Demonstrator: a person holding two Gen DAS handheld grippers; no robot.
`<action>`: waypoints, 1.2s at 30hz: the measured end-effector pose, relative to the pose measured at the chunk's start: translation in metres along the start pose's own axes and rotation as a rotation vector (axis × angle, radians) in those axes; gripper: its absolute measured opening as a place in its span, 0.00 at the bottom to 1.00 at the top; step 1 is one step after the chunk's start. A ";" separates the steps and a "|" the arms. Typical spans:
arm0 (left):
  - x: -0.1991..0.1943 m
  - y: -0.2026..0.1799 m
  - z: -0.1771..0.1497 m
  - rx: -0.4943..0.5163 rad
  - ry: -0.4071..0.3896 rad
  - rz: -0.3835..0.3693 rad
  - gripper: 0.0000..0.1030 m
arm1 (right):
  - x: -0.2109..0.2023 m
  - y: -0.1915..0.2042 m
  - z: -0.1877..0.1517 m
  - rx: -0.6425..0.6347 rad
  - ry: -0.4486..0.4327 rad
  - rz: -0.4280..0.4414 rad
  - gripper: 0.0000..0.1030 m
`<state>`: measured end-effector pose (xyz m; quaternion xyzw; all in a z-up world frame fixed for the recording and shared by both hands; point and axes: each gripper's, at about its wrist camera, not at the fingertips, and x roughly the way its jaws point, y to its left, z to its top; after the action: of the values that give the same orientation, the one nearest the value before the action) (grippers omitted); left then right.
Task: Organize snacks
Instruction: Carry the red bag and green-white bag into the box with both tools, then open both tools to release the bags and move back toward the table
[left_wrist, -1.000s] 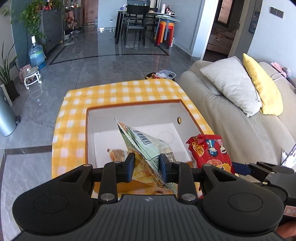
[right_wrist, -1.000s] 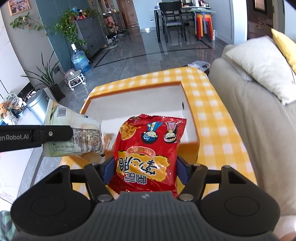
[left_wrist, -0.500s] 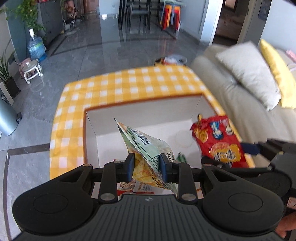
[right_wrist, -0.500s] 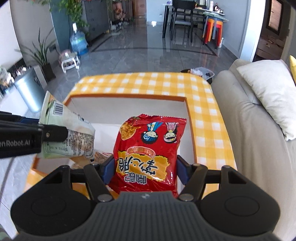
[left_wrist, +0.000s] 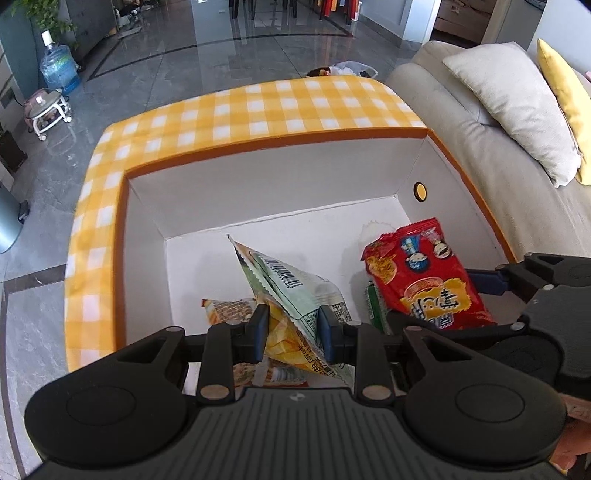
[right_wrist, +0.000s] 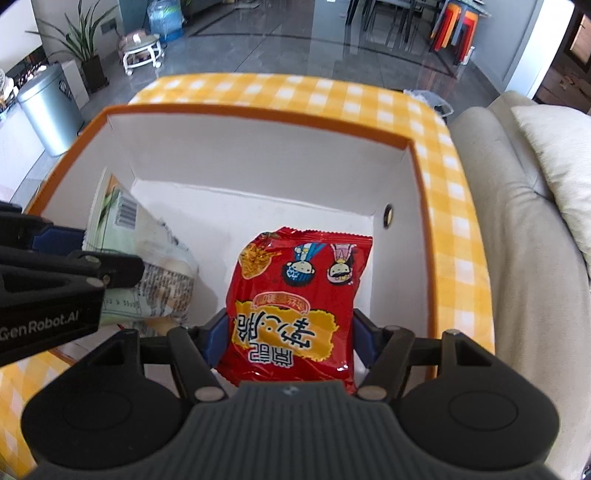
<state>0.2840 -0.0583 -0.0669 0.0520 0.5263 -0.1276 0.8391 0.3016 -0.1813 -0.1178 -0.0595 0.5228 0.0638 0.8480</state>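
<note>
Two grippers are working over the white-walled, orange-rimmed cardboard box (left_wrist: 280, 192) that is sitting on the yellow-and-white checked tablecloth (left_wrist: 258, 107). My left gripper (left_wrist: 293, 330) is pinching a pale green foil snack packet with a barcode (left_wrist: 291, 284), its blue-padded fingers (left_wrist: 258, 332) closed narrowly on the packet's crumpled lower part, so the packet is sticking up and away toward 12 o'clock above the box floor. My right gripper (right_wrist: 290, 341) is clamping a glossy red crisp packet with two cartoon faces (right_wrist: 295, 302), its fingers (right_wrist: 218, 339) set wide against the packet's two side edges, and the packet is hanging inside the box opening, at 3 o'clock from the green one in the left wrist view (left_wrist: 424, 280). From the right wrist camera, the left gripper is coming in at 9 o'clock with the green packet (right_wrist: 147, 266) held near the box's left wall (right_wrist: 85, 184). Under the green packet, a small orange-edged wrapper (left_wrist: 229, 310) is lying on the white floor of the box, and a green-striped wrapper (left_wrist: 373, 306) is showing between the two held packets. At 3 o'clock beyond the tablecloth, a beige fabric sofa (left_wrist: 480, 147) is carrying a grey cushion (left_wrist: 517, 110) and a yellow cushion (left_wrist: 565, 96).
</note>
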 end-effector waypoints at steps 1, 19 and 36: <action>0.003 -0.001 0.002 0.002 0.006 -0.003 0.31 | 0.004 0.000 0.000 -0.002 0.010 0.000 0.63; 0.000 -0.010 0.002 0.045 0.008 -0.007 0.52 | 0.014 0.007 -0.002 -0.028 0.044 -0.027 0.70; -0.070 0.004 -0.014 -0.017 -0.161 0.078 0.60 | -0.052 0.017 -0.006 -0.026 -0.100 -0.052 0.80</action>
<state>0.2441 -0.0405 -0.0099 0.0550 0.4558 -0.0944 0.8834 0.2698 -0.1681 -0.0743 -0.0807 0.4771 0.0515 0.8736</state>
